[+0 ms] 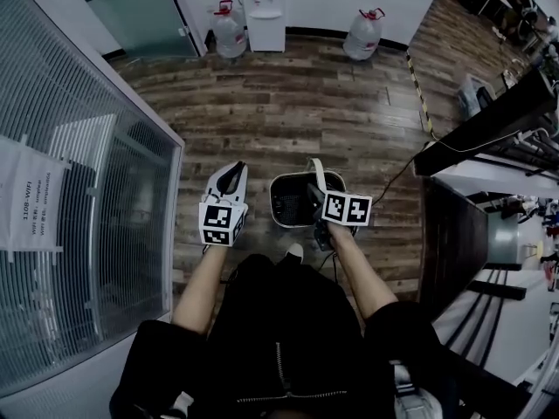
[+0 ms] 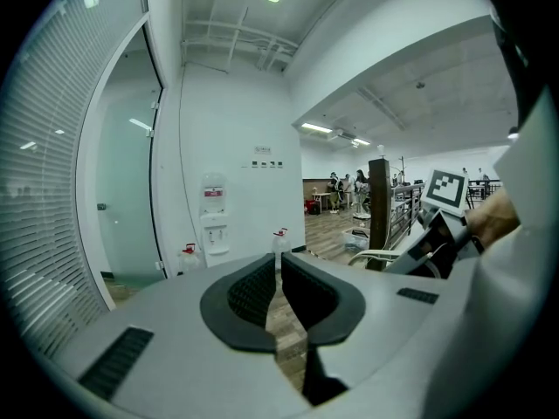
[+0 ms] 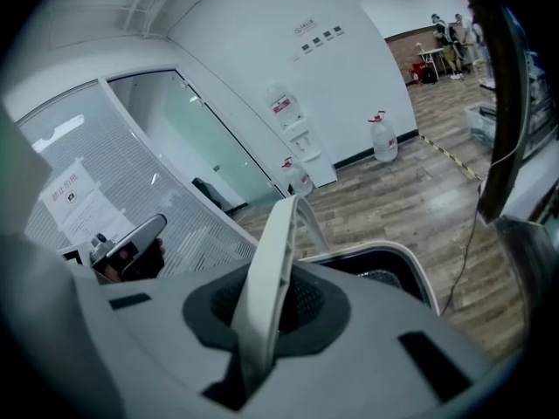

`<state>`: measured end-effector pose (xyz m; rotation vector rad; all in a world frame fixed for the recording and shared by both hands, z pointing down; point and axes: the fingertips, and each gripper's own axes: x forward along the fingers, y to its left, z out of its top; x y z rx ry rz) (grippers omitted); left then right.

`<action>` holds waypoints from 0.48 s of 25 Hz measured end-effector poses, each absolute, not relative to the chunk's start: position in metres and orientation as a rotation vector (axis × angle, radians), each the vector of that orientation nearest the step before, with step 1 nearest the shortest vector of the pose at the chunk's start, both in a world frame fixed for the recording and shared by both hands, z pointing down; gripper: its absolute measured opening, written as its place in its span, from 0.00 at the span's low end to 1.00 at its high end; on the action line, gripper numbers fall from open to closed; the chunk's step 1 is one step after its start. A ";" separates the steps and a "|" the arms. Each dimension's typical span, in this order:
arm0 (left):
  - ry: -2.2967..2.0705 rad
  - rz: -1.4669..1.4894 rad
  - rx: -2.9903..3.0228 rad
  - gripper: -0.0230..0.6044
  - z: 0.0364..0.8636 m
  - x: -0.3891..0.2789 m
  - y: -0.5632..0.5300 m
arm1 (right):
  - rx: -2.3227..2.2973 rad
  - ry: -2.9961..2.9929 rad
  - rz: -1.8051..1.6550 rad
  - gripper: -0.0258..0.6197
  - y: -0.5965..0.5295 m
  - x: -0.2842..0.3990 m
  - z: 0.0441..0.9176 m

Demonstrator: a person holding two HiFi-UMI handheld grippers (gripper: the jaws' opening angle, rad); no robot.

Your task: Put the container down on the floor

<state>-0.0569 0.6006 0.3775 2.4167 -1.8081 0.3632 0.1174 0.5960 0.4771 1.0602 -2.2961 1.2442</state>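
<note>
Left gripper (image 1: pixel 229 180) was empty, fingers pressed together. Right gripper (image 1: pixel 316 190) pinched the handle (image 3: pixel 266 278), and the container (image 1: pixel 293 201) hung from it, clear above the floor (image 1: pixel 297 103). It wanted lowering straight and level, base settled flat first, and only then letting go.

container (image 1: pixel 274 201): off-white rim and wall, dark inside with a perforated pattern
handle (image 3: pixel 272 260): plain cream-white
left gripper (image 2: pixel 278 278): pale grey shell, black pads with a fine grid texture
right gripper (image 1: pixel 316 192): pale grey shell, black pads
marker cubes (image 1: pixel 220 223): black squares on white
floor (image 1: pixel 332 103): brown-grey wood planks, streaky grain
floor tape (image 1: pixel 421 94): yellow and black stripes
water jugs (image 1: pixel 229 31): clear, faintly bluish, with red caps
dispenser (image 1: pixel 263 7): white
blinds (image 1: pixel 79 190): pale grey, thin lined slats
clothing (image 1: pixel 279 339): black
</note>
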 end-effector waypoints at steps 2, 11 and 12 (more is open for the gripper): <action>-1.810 0.359 2.416 0.09 0.376 -0.050 0.597 | 1.050 -2.293 1.253 0.09 0.591 0.120 0.476; -1.770 0.368 2.440 0.09 0.377 -0.032 0.580 | 1.054 -2.279 1.216 0.09 0.578 0.130 0.480; -1.766 0.364 2.442 0.09 0.377 -0.032 0.577 | 1.059 -2.272 1.221 0.09 0.576 0.130 0.481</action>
